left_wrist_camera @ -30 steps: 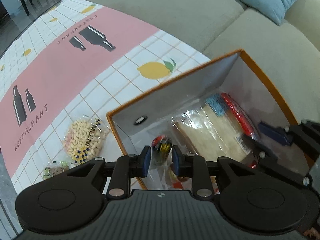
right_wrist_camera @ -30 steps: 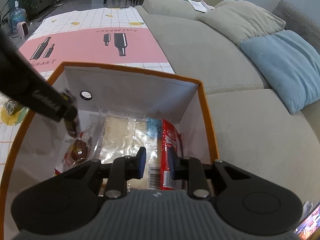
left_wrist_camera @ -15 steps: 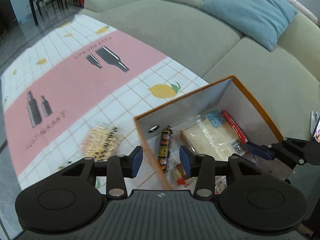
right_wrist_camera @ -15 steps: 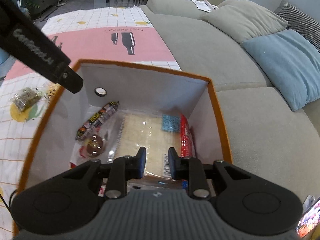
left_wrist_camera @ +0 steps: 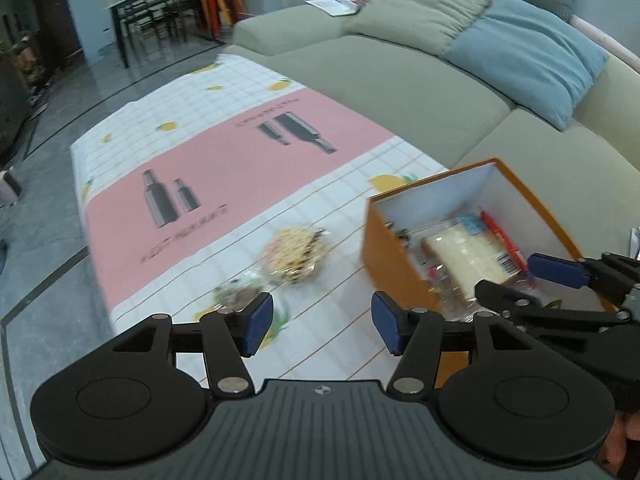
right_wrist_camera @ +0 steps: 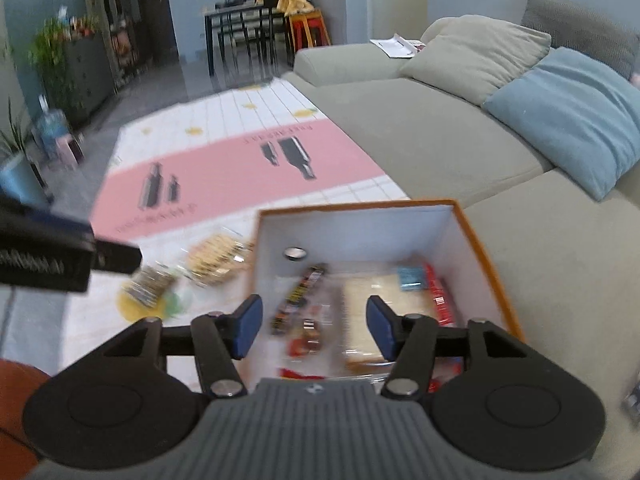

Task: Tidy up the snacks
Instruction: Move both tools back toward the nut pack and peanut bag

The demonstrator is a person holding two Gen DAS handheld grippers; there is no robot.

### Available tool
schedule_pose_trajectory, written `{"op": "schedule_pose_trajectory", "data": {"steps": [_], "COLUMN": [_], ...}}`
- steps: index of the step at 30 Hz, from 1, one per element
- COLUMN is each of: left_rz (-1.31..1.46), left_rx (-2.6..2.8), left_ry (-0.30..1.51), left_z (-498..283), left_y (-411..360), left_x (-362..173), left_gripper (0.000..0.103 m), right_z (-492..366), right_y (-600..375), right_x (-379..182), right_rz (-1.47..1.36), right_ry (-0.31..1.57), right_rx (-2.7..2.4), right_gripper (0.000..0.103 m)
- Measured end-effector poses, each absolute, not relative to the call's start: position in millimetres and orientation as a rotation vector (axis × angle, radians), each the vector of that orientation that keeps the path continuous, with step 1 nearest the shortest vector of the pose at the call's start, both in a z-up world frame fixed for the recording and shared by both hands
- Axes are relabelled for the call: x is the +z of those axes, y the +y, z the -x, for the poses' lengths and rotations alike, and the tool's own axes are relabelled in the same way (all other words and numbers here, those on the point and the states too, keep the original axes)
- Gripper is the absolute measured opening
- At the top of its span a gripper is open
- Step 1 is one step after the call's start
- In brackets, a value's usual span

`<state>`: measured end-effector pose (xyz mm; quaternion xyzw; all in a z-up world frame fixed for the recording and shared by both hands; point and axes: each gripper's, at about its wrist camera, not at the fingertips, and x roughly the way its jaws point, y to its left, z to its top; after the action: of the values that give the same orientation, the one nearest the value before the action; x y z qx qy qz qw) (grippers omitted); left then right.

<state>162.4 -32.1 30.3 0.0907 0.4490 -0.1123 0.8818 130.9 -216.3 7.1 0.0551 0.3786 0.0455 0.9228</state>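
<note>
Above the orange box (right_wrist_camera: 476, 236) of snacks, both the left gripper (left_wrist_camera: 322, 330) and right gripper (right_wrist_camera: 314, 330) have jaws just opening, apart and empty.

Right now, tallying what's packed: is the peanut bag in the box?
Out. The peanut bag lies on the tablecloth beside the orange box.

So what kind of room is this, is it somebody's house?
Most likely a home living room. There is a big sofa with a blue cushion, a picnic-style cloth spread beside it holding a box of snacks, and a dining table with chairs further back.
</note>
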Motion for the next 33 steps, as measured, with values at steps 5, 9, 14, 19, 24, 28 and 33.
{"op": "schedule_pose_trajectory", "data": {"steps": [5,9,14,19,24,28,33], "left_rz": [-0.112,-0.111,-0.096,-0.049,-0.037,-0.065,-0.11], "left_rx": [-0.244,-0.228,-0.227,-0.249,-0.267,-0.262,-0.259], "left_ry": [0.905,0.877,0.911,0.952,0.98,1.009,1.057], "left_z": [-144,-139,-152,-171,-195,-218,-243], "left_y": [11,36,59,72,72,65,56], "left_x": [27,17,-2,-21,-42,-62,-89], "left_gripper": [0.067,0.069,0.073,0.073,0.074,0.074,0.074], "right_z": [-117,-116,-124,-141,-167,-187,-206], "right_y": [-191,-166,-129,-105,-94,-88,-81], "right_x": [7,0,-7,-21,-44,-63,-83], "right_rz": [-0.214,-0.236,-0.15,-0.049,0.024,0.055,0.11], "right_ry": [0.756,0.766,0.778,0.795,0.835,0.866,0.871], "right_rx": [0.141,0.199,0.253,0.272,0.264,0.267,0.268], "right_gripper": [0.057,0.057,0.057,0.057,0.055,0.054,0.053]}}
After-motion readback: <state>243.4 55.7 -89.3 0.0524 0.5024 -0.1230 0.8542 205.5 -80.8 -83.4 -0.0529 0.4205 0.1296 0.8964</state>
